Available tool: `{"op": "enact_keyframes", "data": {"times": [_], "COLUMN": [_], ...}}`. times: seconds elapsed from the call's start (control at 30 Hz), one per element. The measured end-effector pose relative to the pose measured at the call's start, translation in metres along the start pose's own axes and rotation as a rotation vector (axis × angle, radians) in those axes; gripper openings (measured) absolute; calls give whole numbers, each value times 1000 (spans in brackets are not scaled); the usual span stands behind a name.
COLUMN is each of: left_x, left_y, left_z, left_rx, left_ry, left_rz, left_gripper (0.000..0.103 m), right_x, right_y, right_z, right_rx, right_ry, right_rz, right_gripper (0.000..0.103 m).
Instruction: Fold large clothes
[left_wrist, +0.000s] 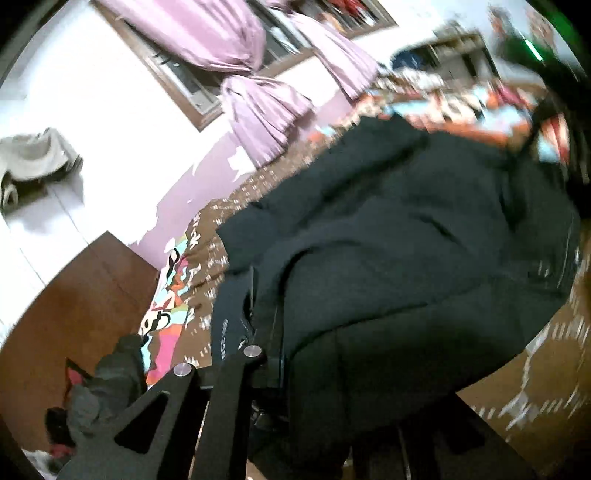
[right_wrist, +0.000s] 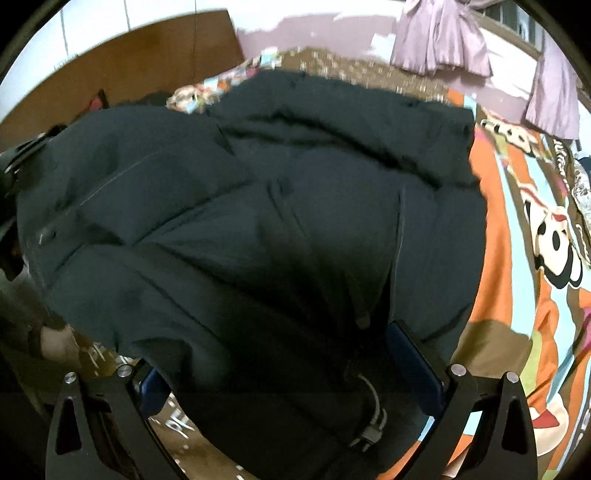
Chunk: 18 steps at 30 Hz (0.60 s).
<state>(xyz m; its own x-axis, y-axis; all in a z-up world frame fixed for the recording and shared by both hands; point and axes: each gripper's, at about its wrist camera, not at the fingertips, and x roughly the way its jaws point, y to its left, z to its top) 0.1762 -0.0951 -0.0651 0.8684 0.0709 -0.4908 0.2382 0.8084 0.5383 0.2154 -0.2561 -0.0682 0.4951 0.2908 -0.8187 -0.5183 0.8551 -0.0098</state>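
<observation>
A large dark puffer jacket (right_wrist: 280, 206) lies spread on a bed with a colourful cartoon sheet (right_wrist: 517, 258). In the left wrist view the jacket (left_wrist: 399, 229) fills the middle and right. My left gripper (left_wrist: 258, 325) is shut on the jacket's edge, with cloth pinched between its fingers (left_wrist: 231, 317). My right gripper (right_wrist: 288, 365) is open, its fingers (right_wrist: 413, 354) wide apart on either side of the jacket's near hem, where a drawcord toggle (right_wrist: 369, 432) hangs. The other gripper shows at the left edge of the right wrist view (right_wrist: 14, 162).
A wooden headboard (right_wrist: 122, 62) stands at the bed's far end. Purple curtains (left_wrist: 258, 107) hang by a window on the white wall. Another dark garment (left_wrist: 110, 380) lies beside the headboard. A pale cloth (left_wrist: 33, 155) hangs on the wall.
</observation>
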Motion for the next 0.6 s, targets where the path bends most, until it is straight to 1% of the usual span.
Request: {"op": "enact_keyframes", "data": {"times": [0.03, 0.1, 0.13, 0.2, 0.23, 0.27, 0.33, 0.4, 0.47, 0.5, 0.6], "left_x": [-7, -4, -8, 1, 4, 7, 14, 20, 25, 26, 28], "left_y": [-1, 14, 13, 26, 29, 32, 37, 38, 38, 38, 42], "left_z": [13, 40, 48, 77, 79, 89, 98, 109, 109, 109, 108], "left_rx": [-21, -71, -82, -98, -100, -103, -109, -117, -131, -142, -176], "left_ry": [0, 13, 20, 40, 45, 54, 68, 74, 79, 80, 89], "left_rz": [-12, -50, -61, -90, -98, -108, -122, -130, -137, -142, -160], "left_gripper": [9, 9, 9, 9, 9, 9, 9, 9, 9, 9, 9], "right_x": [-6, -15, -21, -30, -34, -36, -30, -16, -1, 10, 34], "right_y": [2, 9, 15, 29, 39, 47, 60, 70, 71, 69, 52], "right_z": [1, 1, 0, -1, -3, -5, -8, -7, -9, -9, -12], "right_rx": [-3, -17, -36, -102, -156, -192, -257, -302, -330, -336, -320], "right_ry": [-25, -64, -90, -136, -163, -174, -162, -132, -101, -74, 2], "right_rz": [-5, -13, -20, -41, -55, -62, -81, -173, -280, -353, -499], "right_gripper": [103, 103, 103, 103, 103, 103, 103, 103, 103, 103, 103]}}
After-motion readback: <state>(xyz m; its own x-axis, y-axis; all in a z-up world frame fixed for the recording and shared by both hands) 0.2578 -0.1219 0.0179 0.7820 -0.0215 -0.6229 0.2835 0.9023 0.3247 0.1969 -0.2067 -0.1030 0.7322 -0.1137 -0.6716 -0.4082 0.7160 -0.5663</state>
